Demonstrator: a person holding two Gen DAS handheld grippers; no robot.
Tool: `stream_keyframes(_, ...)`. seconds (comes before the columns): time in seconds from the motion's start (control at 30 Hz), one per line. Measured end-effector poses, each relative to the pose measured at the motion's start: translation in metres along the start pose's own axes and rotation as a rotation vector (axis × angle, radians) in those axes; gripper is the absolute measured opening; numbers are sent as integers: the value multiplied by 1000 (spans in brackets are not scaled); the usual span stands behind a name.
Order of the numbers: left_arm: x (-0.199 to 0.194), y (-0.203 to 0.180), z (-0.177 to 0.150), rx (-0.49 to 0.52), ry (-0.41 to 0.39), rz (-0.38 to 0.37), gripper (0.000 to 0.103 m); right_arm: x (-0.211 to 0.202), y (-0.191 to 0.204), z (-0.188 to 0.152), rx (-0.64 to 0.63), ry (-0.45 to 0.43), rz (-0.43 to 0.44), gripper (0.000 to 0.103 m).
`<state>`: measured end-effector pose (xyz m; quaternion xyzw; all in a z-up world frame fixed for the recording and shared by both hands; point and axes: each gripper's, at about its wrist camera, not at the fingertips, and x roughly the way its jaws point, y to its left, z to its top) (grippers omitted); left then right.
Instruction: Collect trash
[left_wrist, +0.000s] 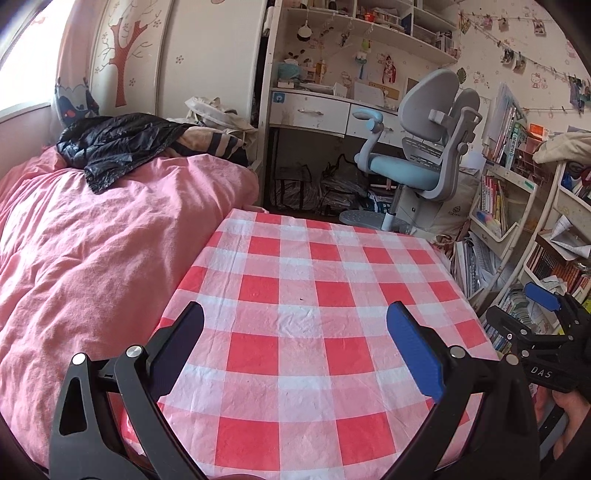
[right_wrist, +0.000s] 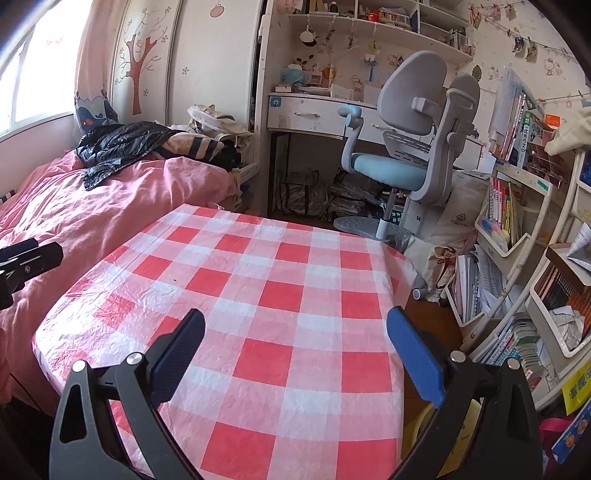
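My left gripper (left_wrist: 295, 347) hangs open over a table with a red-and-white checked cloth (left_wrist: 317, 266), nothing between its blue pads. My right gripper (right_wrist: 295, 347) is open too, above the same cloth (right_wrist: 258, 280), and holds nothing. In the left wrist view the right gripper (left_wrist: 524, 310) shows at the table's right edge, held by a hand (left_wrist: 569, 413). One finger of the left gripper (right_wrist: 26, 254) pokes in at the left edge of the right wrist view. Only tiny dark specks (left_wrist: 301, 299) lie on the cloth. A crumpled shiny black bag or jacket (left_wrist: 118, 144) rests on the bed.
A bed with a pink cover (left_wrist: 92, 240) borders the table's left side. Beyond the table stand a grey-and-blue desk chair (left_wrist: 424, 147) and a white desk (left_wrist: 314, 110) with bags under it. Crowded bookshelves (right_wrist: 517, 229) and stacked papers fill the right side.
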<state>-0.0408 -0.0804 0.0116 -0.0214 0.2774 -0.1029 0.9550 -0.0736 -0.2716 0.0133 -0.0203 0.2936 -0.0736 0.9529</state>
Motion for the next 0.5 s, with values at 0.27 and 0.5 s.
stream_keyframes(0.27,4,-6,3,71,26,40,96,0,0,0,1,-2,1,95)
stream_keyframes(0.5,16,0,1,48,106,52,96,-1,2,1,-2,-3,3,95)
